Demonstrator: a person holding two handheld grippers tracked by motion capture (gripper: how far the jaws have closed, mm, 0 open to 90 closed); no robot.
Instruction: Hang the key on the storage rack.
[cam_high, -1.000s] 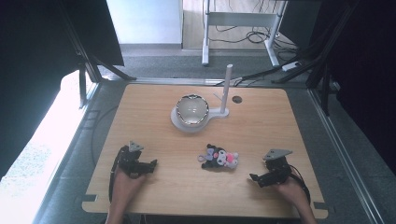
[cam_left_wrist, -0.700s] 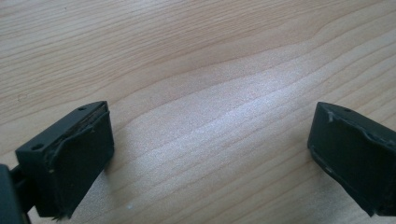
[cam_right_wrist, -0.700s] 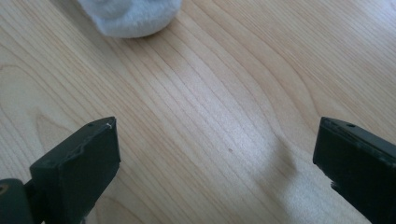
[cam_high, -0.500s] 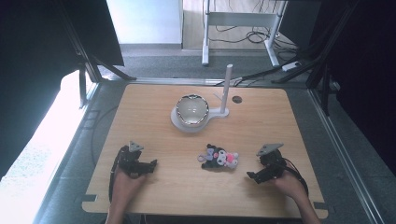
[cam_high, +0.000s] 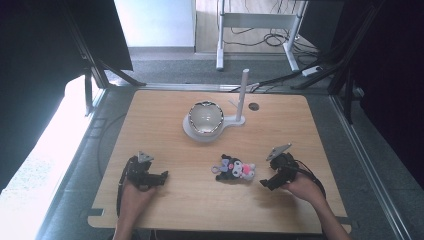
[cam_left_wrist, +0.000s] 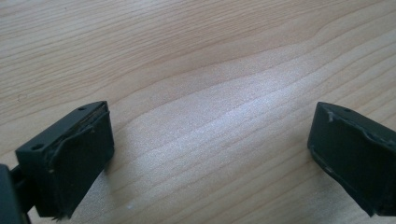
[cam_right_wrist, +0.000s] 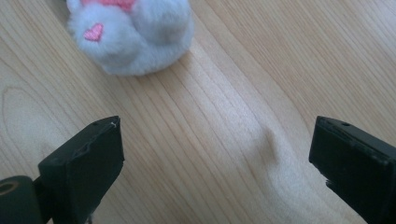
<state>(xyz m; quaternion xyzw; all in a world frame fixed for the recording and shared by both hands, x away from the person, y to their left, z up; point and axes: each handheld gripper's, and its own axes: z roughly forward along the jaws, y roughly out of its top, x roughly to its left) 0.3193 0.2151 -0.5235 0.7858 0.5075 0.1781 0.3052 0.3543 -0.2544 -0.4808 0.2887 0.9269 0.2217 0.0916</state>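
The right gripper is held with jaws apart, nothing between them; the plush toy lies just ahead, untouched.

The plush is black, white and pink, with a pink heart on a white paw; the worktop is pale wood with wavy grain; the fingers are matte black; the bowl is silvery on a white stand.
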